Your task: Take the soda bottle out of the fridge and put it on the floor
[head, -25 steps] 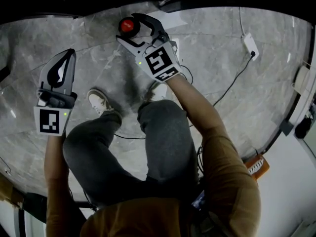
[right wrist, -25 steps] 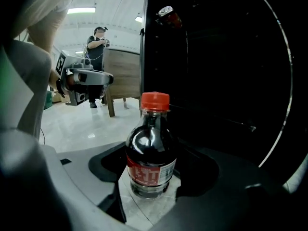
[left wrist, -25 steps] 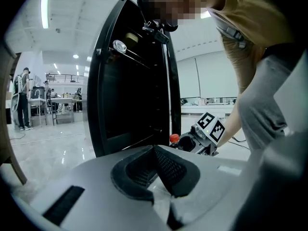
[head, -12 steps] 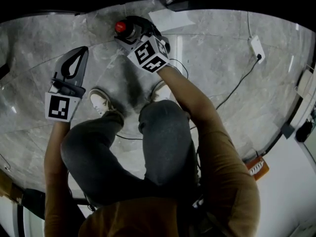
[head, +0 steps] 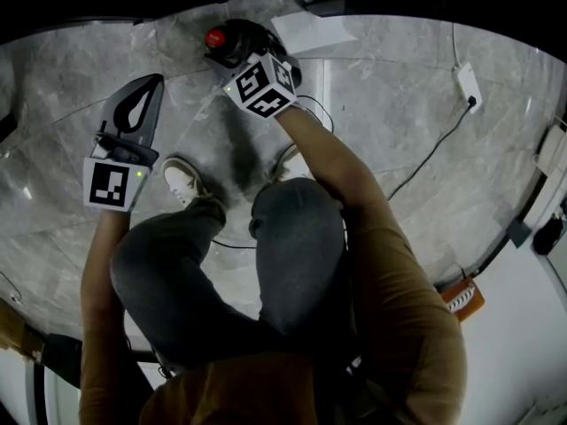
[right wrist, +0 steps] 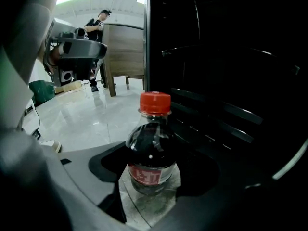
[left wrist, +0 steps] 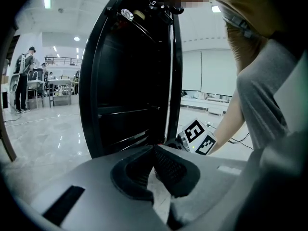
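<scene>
The soda bottle [right wrist: 151, 148], dark with a red cap [head: 215, 38] and a red label, stands upright on the marble floor [head: 390, 113] just in front of the black fridge [right wrist: 221, 81]. My right gripper [right wrist: 153, 170] has a jaw on each side of the bottle's lower body and is shut on it; in the head view this right gripper [head: 232, 47] is at the top centre. My left gripper [head: 152, 80] is held to the left above the floor, shut and empty. In its own view the left gripper [left wrist: 155, 150] has its tips touching and points at the open fridge [left wrist: 130, 81].
The person's shoes [head: 182, 180] stand just behind the bottle. A black cable [head: 425, 144] runs to a power strip [head: 467, 82] at the right. A white sheet [head: 306, 32] lies by the fridge. A wooden desk [right wrist: 122, 52] and a person stand farther off.
My right gripper has carried the bottle farther from the person, toward the fridge, and down to the floor. My left gripper has drifted slightly right and forward, still shut.
</scene>
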Demonstrator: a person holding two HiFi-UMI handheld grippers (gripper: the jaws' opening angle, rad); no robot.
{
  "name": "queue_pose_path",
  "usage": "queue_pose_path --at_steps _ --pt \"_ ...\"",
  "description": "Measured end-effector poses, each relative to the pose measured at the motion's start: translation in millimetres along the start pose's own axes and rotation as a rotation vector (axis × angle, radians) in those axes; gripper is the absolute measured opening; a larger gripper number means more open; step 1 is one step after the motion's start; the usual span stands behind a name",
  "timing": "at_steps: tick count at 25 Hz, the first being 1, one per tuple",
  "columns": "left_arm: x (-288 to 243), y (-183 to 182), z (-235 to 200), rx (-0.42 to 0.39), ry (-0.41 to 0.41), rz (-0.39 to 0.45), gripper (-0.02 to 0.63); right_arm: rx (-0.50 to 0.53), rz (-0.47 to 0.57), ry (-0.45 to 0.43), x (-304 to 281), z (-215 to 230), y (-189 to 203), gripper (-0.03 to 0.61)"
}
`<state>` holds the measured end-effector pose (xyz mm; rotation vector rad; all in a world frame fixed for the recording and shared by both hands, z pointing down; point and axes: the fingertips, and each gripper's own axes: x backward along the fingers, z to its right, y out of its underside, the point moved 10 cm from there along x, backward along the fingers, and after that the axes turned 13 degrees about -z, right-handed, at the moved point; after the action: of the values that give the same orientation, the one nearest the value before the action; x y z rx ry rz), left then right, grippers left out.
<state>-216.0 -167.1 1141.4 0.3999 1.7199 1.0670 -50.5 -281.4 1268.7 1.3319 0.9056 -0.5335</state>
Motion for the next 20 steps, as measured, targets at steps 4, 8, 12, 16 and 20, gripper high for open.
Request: queue_pose_path --at_steps 4,8,12,16,20 --pt "-12.0 6.4 4.5 -0.013 -0.005 -0.004 0.000 0.008 -0.013 -0.002 -6.3 -2.6 5.5 0.302" --pt "-23.8 16.3 5.4 0.014 0.000 -0.047 0.000 -0.009 -0.023 0.010 -10.1 -2.7 13.1 0.302" --pt "-21.7 17.2 5.1 0.027 -0.010 -0.049 0.000 -0.061 -0.030 0.020 -13.0 0.4 23.7 0.302" --pt "-15.8 15.8 5.2 0.042 -0.022 -0.050 0.000 -0.094 -0.038 0.028 -11.6 -1.1 28.1 0.302" --pt "-7.2 13.2 9.9 0.050 -0.024 -0.061 0.000 -0.088 -0.078 0.008 -7.8 -7.8 29.4 0.314"
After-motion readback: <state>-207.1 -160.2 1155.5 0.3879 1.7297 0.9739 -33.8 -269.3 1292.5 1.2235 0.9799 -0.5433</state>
